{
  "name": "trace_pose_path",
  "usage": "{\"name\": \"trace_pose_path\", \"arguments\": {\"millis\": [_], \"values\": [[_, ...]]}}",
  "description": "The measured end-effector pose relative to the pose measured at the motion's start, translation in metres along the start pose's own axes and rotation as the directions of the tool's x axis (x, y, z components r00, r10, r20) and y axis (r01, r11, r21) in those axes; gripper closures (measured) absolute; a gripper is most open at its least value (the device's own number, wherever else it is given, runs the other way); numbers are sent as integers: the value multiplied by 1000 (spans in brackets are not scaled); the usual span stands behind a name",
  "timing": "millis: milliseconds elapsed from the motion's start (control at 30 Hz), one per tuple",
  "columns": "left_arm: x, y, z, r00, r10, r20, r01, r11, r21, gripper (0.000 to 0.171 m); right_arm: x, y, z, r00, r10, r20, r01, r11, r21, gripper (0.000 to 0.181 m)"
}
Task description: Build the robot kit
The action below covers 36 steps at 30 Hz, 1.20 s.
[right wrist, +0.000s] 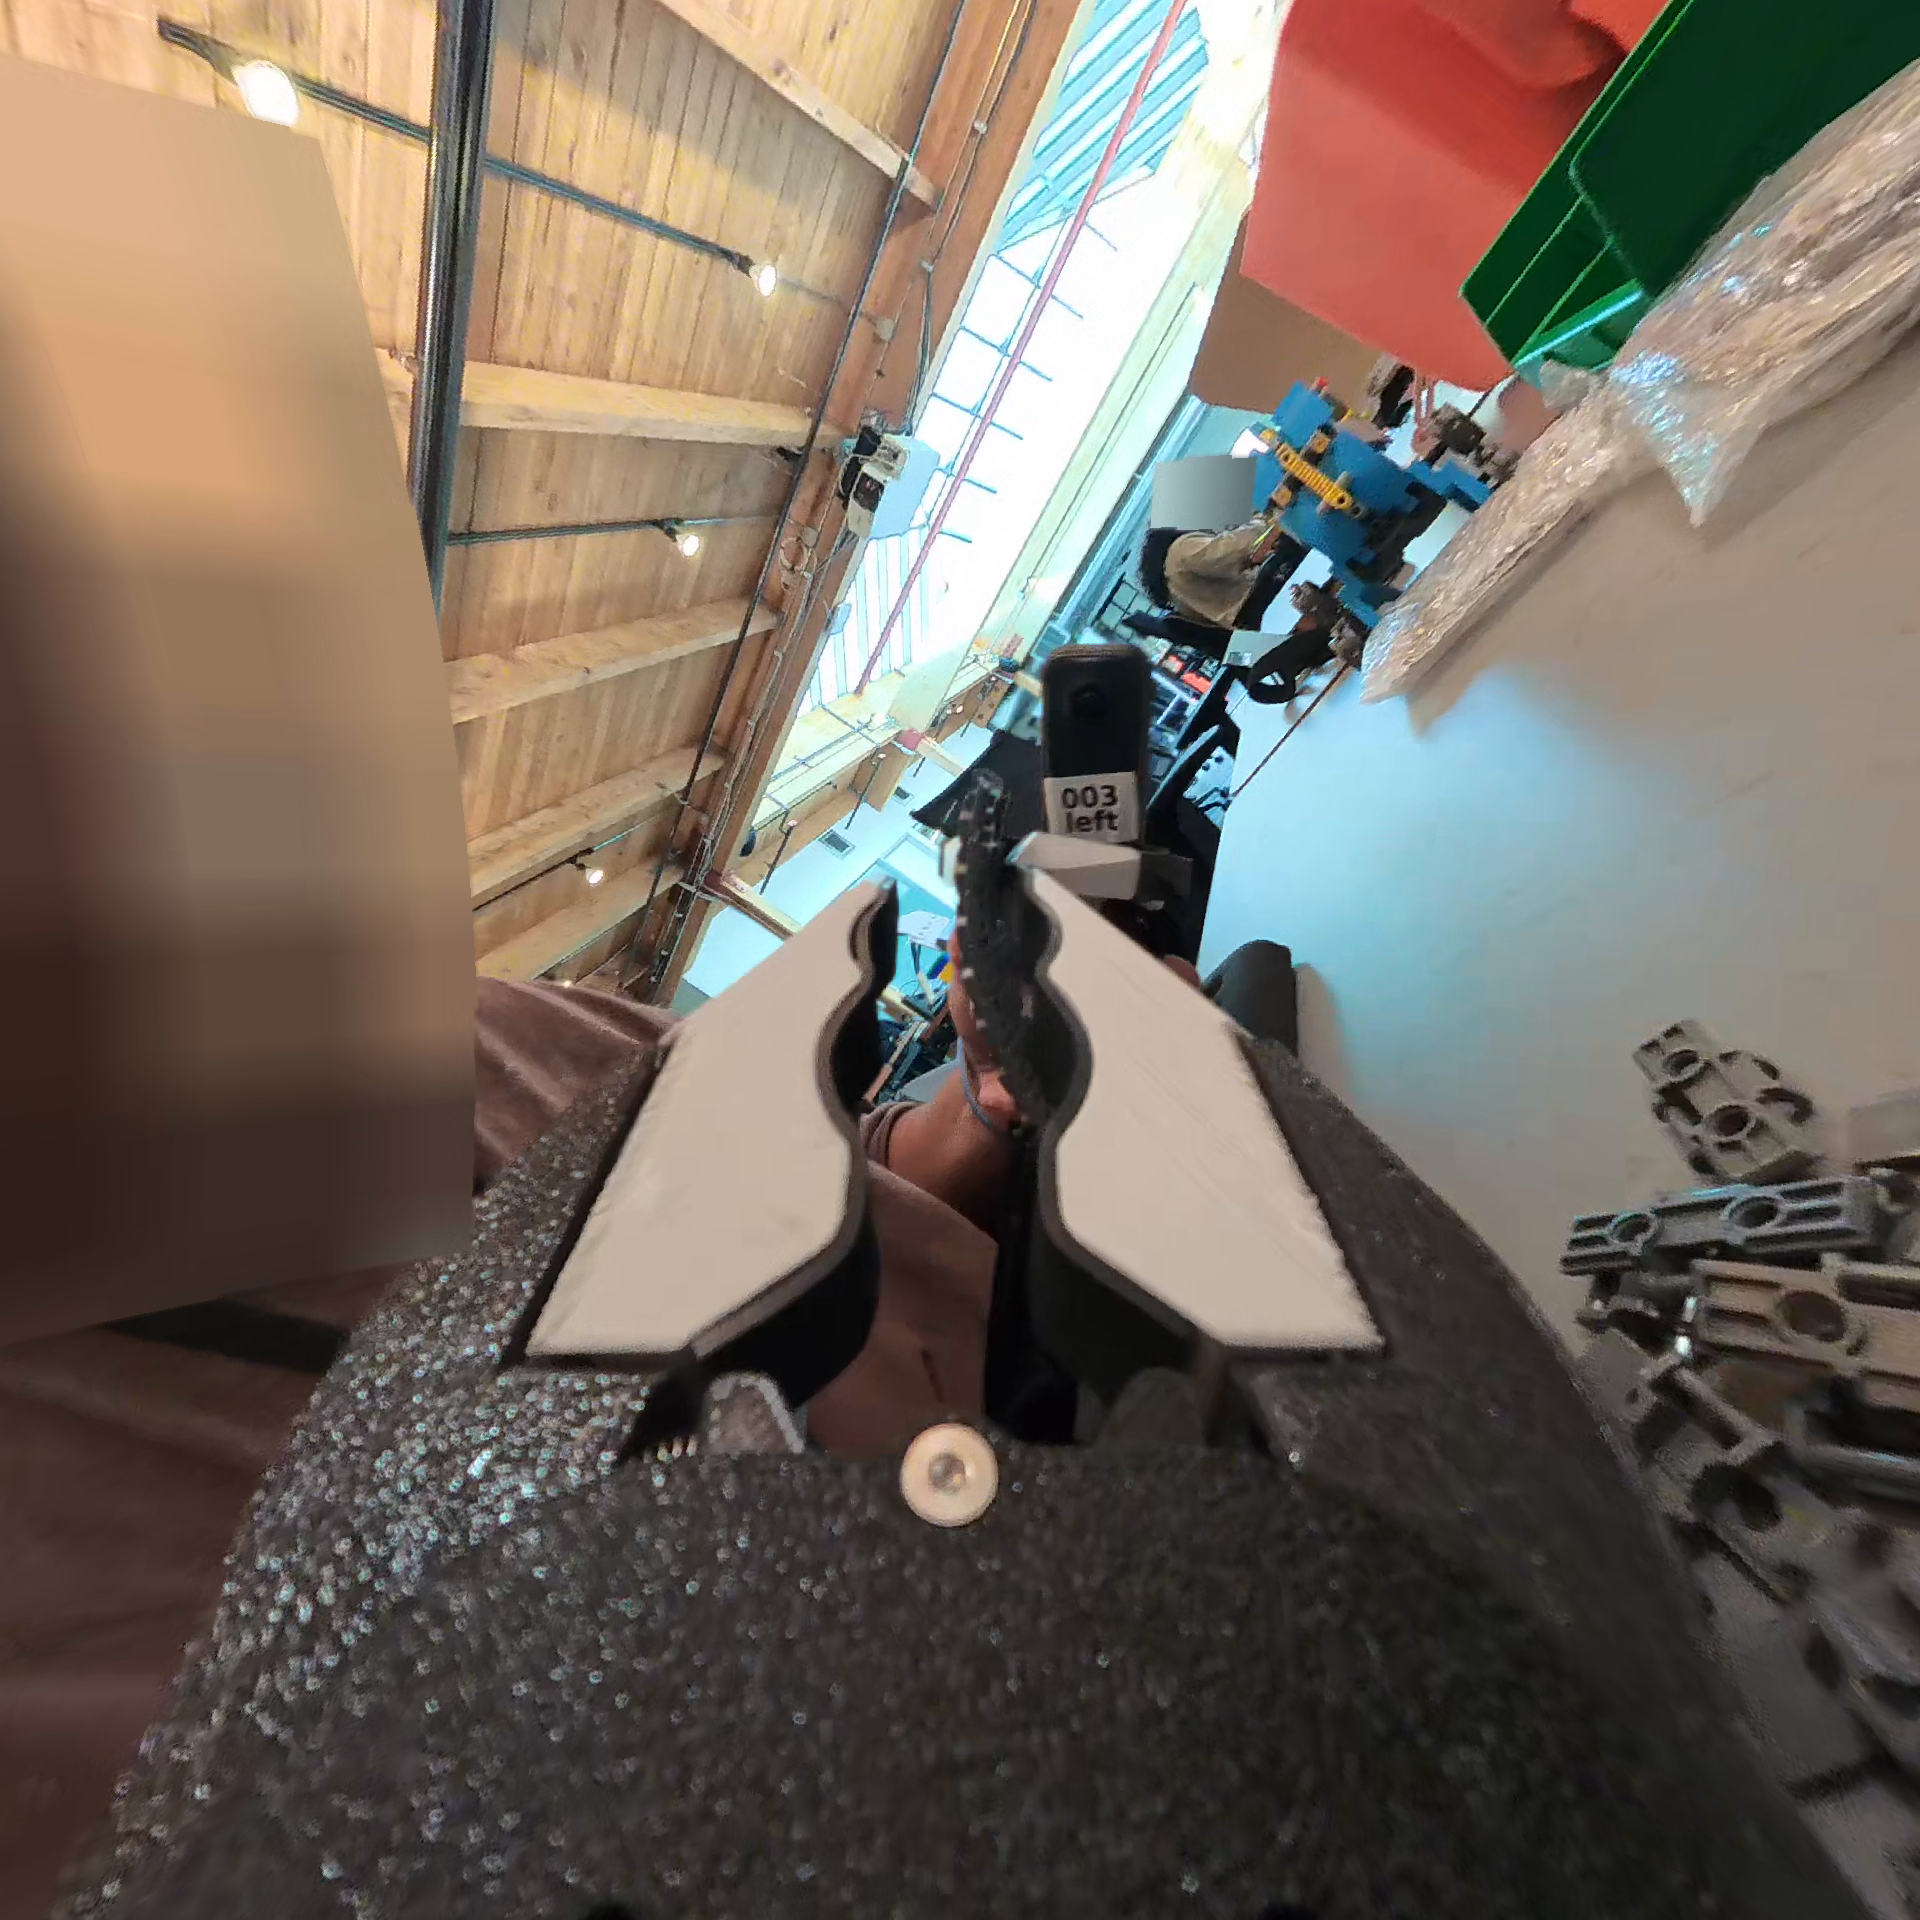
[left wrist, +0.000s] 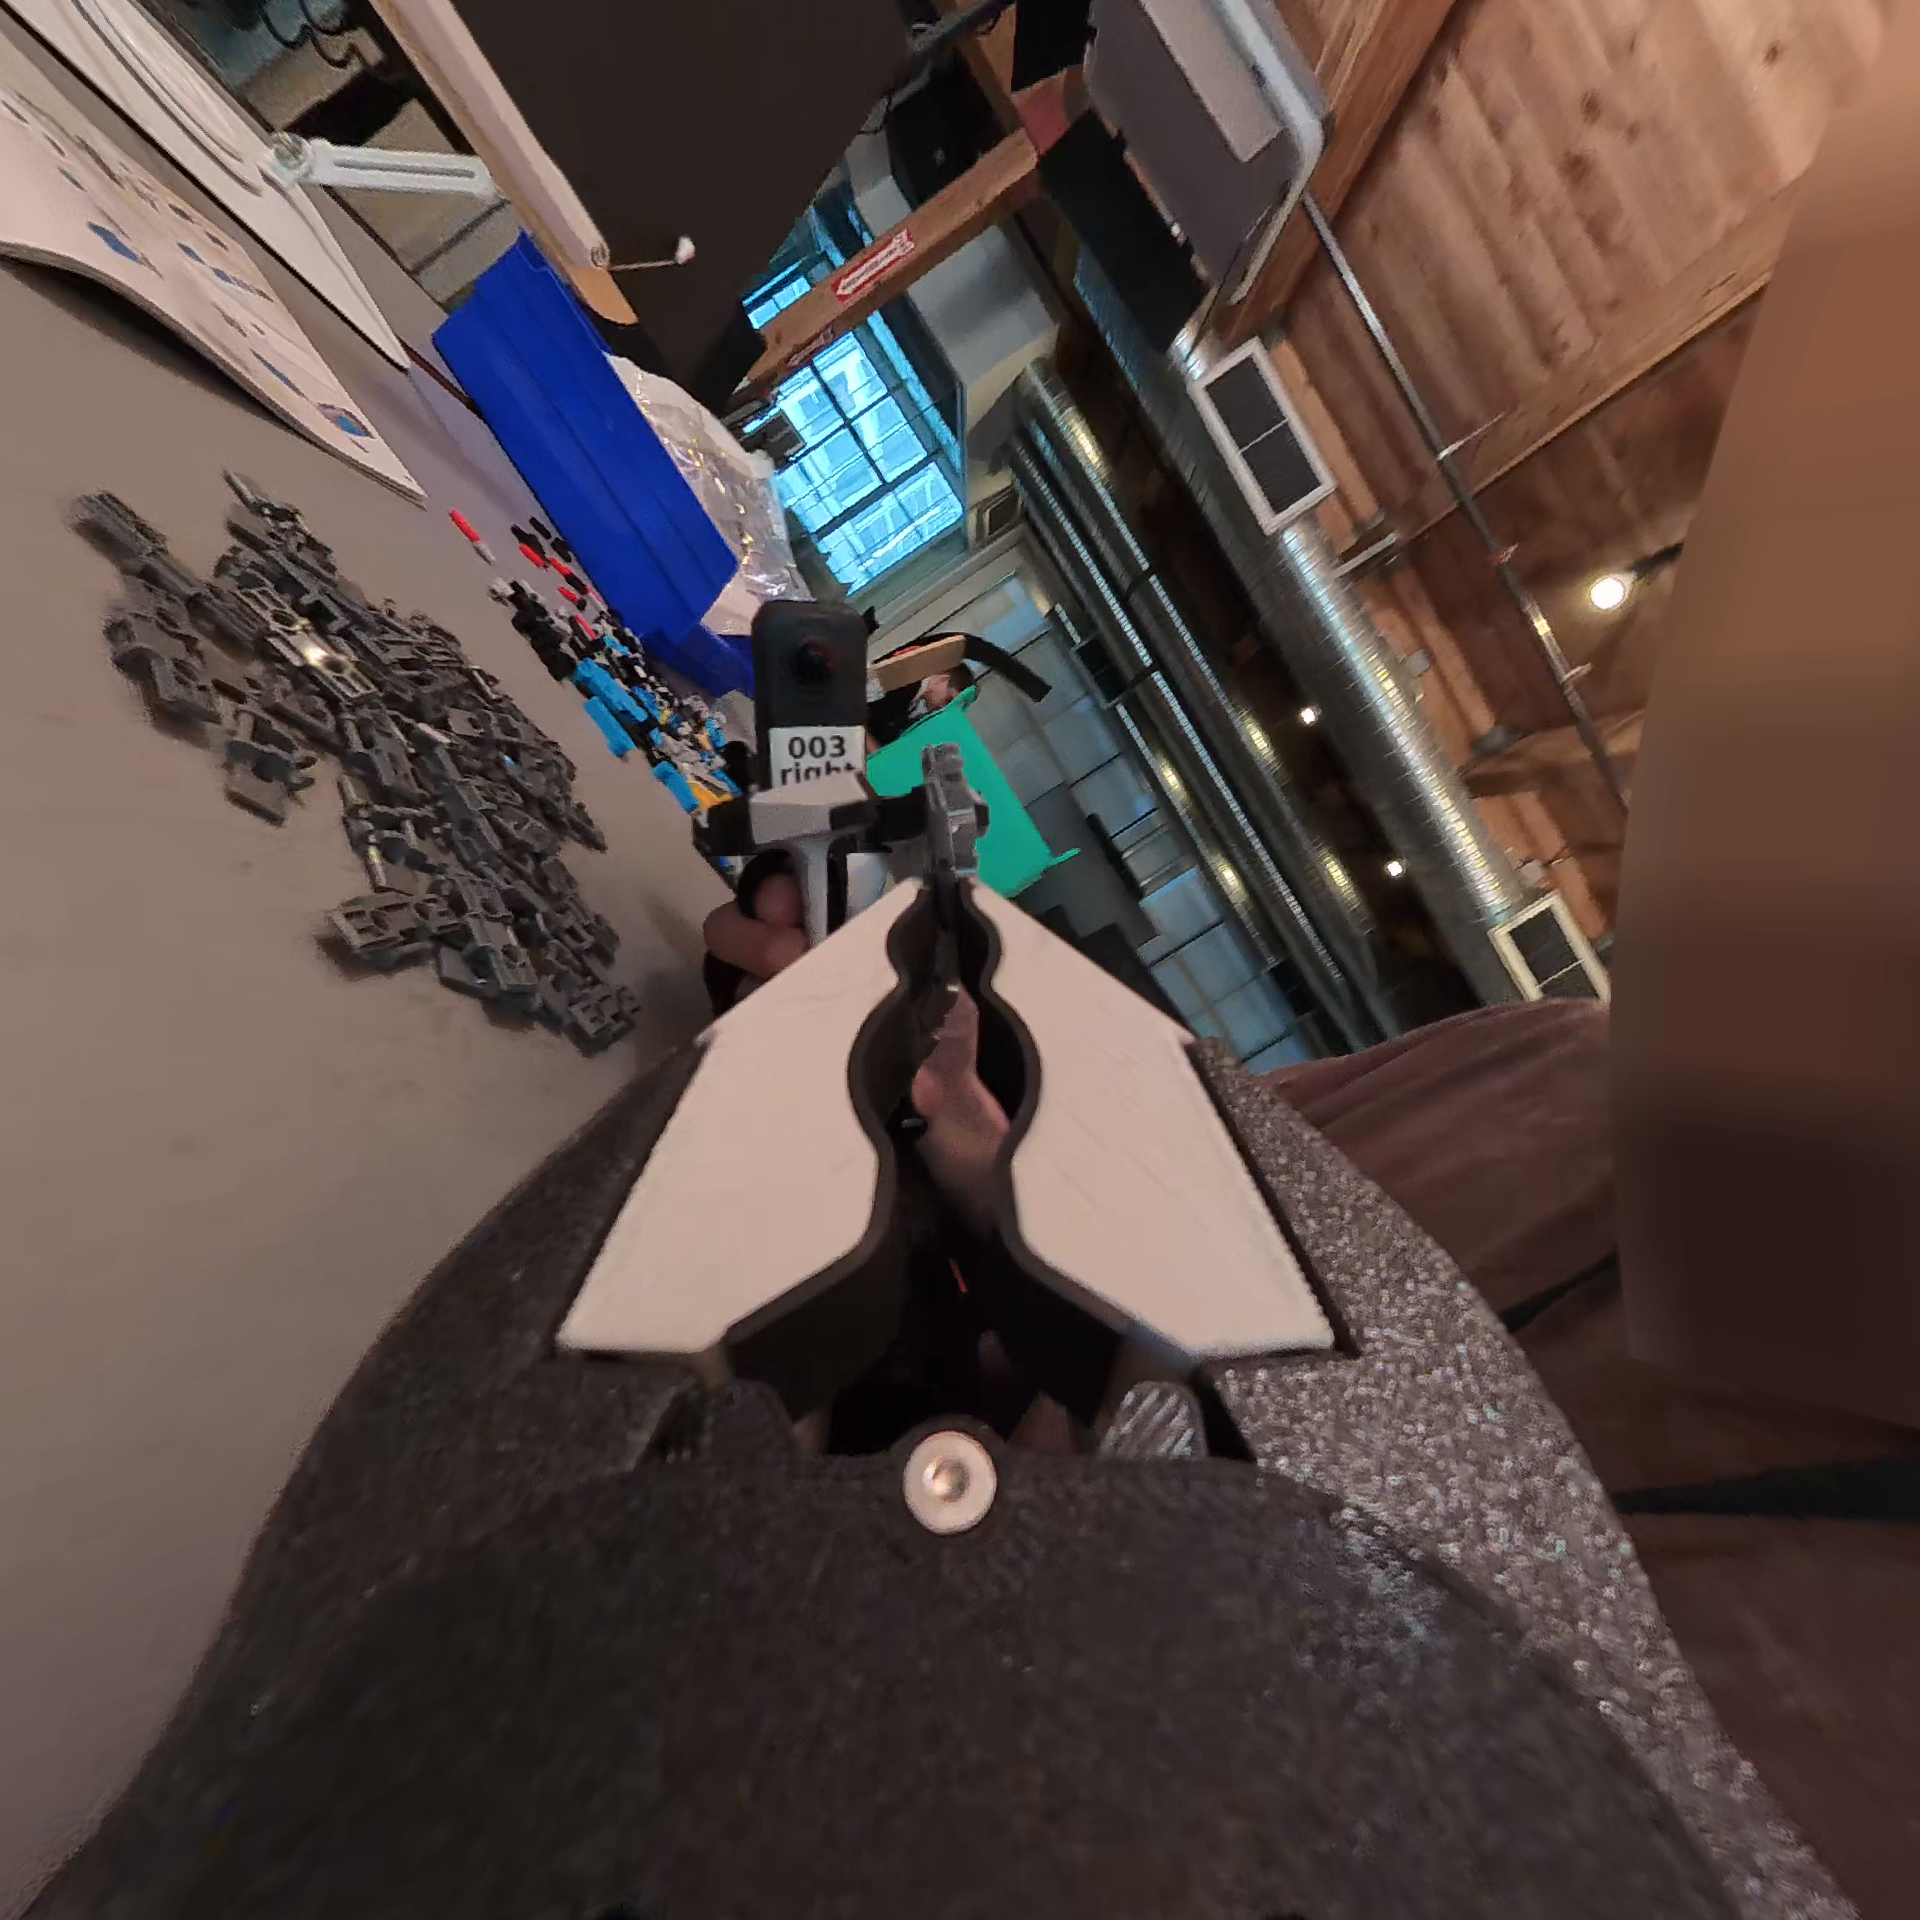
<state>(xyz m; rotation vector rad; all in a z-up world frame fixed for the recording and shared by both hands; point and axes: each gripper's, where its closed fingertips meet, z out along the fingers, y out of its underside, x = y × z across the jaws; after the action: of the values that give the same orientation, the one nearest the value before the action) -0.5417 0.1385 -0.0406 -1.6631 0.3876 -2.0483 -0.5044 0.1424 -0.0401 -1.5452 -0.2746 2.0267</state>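
In the left wrist view my left gripper [left wrist: 940, 896] is shut on a thin dark grey toothed strip [left wrist: 951, 821], which sticks out past the fingertips. It is held in the air beside the grey table [left wrist: 156, 1039]. In the right wrist view my right gripper [right wrist: 961, 888] is open. The same strip [right wrist: 992, 935] stands between its fingers, close against the right finger [right wrist: 1101, 997], with a clear gap to the left finger [right wrist: 790, 1018]. The two grippers face each other tip to tip. Each view shows the other gripper's black camera [left wrist: 810, 675] [right wrist: 1096, 727] just beyond the strip.
A pile of grey parts [left wrist: 364, 748] [right wrist: 1766, 1299] lies on the table. Small black, red and blue parts [left wrist: 613, 665], a blue bin [left wrist: 592, 447] and paper sheets [left wrist: 156, 270] lie farther off. Green [right wrist: 1662, 208] and red [right wrist: 1382, 187] bins, plastic bags [right wrist: 1662, 416] and a blue model [right wrist: 1351, 499] stand at the far end. Spacing between my two grippers at the tips: around 5 centimetres.
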Motion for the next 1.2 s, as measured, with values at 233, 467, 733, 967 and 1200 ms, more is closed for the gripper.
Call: {"name": "trace_pose_path", "arguments": {"millis": [233,467,733,967,1200], "values": [[-1,2,-1,999,-33,-15,33,999,-17,171,-2,21,17,986,-159,-53,152,982,-109,159],[0,6,-2,999,38,24,-38,999,-15,171,-18,12,12,856,-491,-161,487,871,-65,154],[-1,7,-3,994,92,62,-92,996,1,170,-11,28,25,782,-591,-197,565,806,-177,131],[-1,5,-5,992,102,74,-104,994,20,171,-11,30,26,733,-642,-224,610,766,-202,130],[1,1,-7,994,93,58,-96,995,42,171,-10,32,26,714,-660,-234,620,751,-226,134]]}}
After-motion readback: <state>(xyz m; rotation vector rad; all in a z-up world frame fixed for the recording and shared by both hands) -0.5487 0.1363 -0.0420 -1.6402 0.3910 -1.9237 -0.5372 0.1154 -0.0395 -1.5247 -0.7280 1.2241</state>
